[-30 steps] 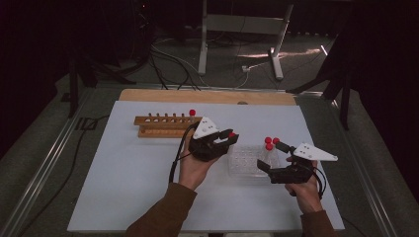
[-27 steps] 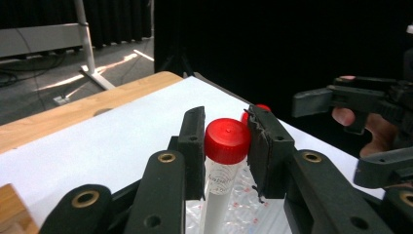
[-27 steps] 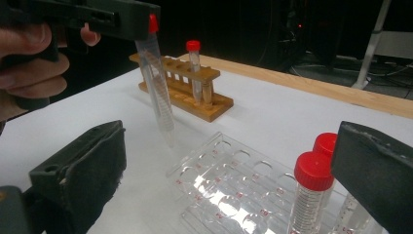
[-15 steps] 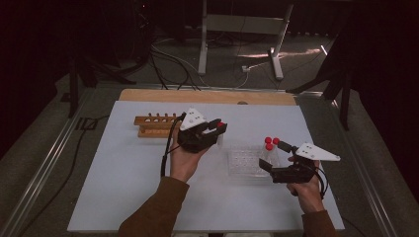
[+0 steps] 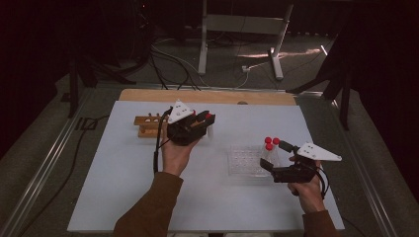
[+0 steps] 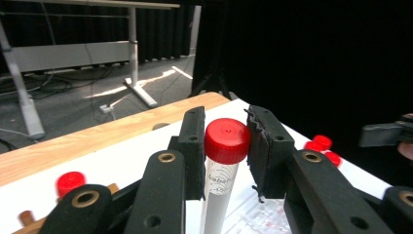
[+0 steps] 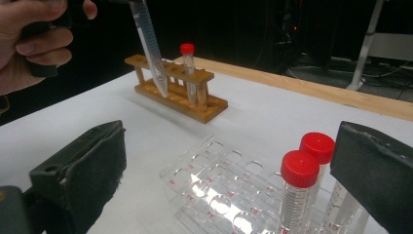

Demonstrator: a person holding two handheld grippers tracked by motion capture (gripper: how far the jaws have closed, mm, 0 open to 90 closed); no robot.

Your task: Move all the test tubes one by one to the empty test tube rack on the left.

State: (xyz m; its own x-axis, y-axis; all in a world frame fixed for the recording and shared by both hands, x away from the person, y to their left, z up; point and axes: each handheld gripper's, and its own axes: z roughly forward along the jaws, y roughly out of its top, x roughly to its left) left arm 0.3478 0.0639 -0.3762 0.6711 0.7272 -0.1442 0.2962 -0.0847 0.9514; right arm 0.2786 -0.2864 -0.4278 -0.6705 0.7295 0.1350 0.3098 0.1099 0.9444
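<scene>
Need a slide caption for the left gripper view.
Hand-held gripper clamps a red-capped tube above the white table.

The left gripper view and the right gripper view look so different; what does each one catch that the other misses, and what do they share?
The left gripper view alone gives the red screw cap of the clear plastic tube pinched between the left gripper's black jaws. The right gripper view alone gives that tube's pointed tip above the wooden tube rack, and the empty wells of the clear plastic tray between the open jaws of the right gripper. Both share the white table top and a red-capped tube in the rack.
</scene>
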